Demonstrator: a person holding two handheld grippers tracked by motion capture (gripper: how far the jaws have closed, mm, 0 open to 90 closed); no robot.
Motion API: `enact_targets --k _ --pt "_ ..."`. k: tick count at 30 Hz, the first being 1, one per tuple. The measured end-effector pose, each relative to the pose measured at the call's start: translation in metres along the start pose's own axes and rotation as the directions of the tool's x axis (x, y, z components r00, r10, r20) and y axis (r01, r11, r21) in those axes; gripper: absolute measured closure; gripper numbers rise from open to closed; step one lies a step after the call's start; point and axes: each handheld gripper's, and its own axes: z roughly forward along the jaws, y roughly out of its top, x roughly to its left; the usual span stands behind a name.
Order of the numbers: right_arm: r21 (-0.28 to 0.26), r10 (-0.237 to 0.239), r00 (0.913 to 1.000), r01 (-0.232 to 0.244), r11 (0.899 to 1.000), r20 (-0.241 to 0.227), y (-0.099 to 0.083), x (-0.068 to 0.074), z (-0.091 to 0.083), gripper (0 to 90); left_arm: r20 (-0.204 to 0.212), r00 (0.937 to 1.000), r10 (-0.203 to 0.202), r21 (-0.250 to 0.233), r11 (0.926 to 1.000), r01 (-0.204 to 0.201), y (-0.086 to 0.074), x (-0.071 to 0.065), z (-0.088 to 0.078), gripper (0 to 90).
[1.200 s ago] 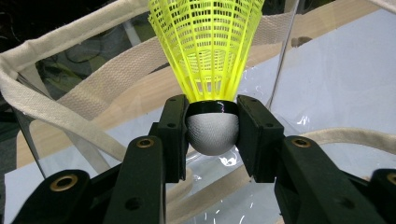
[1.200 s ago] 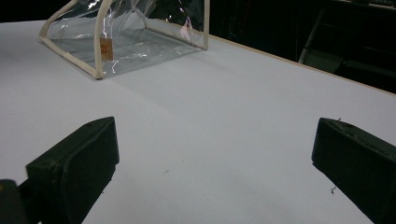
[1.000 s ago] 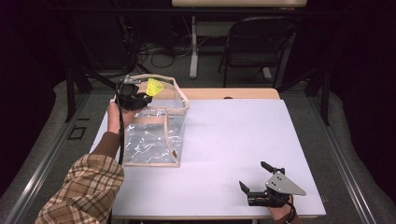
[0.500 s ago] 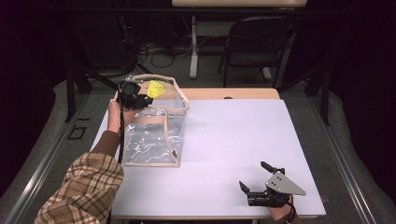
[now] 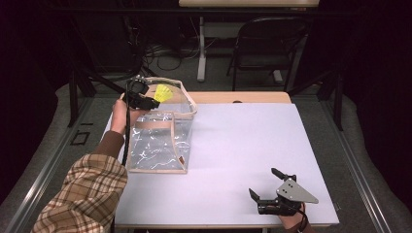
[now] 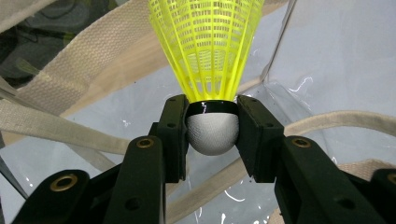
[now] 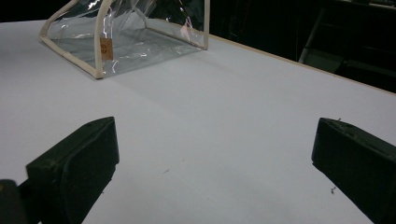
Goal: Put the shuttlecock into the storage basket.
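Nothing has shifted: raised left gripper (image 5: 151, 100) clamps the yellow shuttlecock (image 6: 208, 51) over the clear bag (image 5: 160, 141); right gripper (image 5: 266, 185) rests on the bench (image 5: 243, 141), jaws released.

Shuttlecock (image 5: 164, 92) above bag (image 5: 158, 145), table (image 5: 243, 145) left.

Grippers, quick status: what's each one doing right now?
Left gripper: shut on the yellow shuttlecock, clamped at its white cork, over the clear bag.
Right gripper: open, holding nothing, low over the table.

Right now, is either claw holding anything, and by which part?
The left claw grips a yellow shuttlecock by its white rounded cork base, above the clear bag. The right claw is open and empty.
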Motion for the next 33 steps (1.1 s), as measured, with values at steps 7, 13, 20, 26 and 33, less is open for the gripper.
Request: enact_targets --k 7,13,20,26,33 --pt "0.001 0.002 1.0000 -0.002 1.000 -0.001 0.000 0.000 0.000 0.1 0.002 1.0000 -0.003 0.025 0.9997 0.003 0.004 0.003 0.003 64.6" --pt "0.001 0.003 1.0000 -0.003 1.000 -0.001 0.000 0.000 0.000 0.1 0.004 1.0000 -0.004 0.042 0.9991 0.004 0.008 0.003 0.006 64.6" --pt "0.000 0.001 1.0000 -0.001 1.000 -0.002 0.000 0.000 0.000 0.1 0.009 0.9999 -0.006 0.062 0.9981 0.005 0.012 0.004 0.009 64.6" --pt "0.000 0.002 1.0000 -0.002 1.000 -0.002 0.000 0.000 0.000 0.1 0.009 1.0000 -0.004 0.082 0.9966 0.003 0.014 0.003 0.014 64.6" --pt "-0.001 0.002 1.0000 -0.002 1.000 -0.002 0.000 0.000 0.000 0.1 0.013 0.9999 -0.008 0.100 0.9950 0.007 0.013 0.004 0.018 64.5"
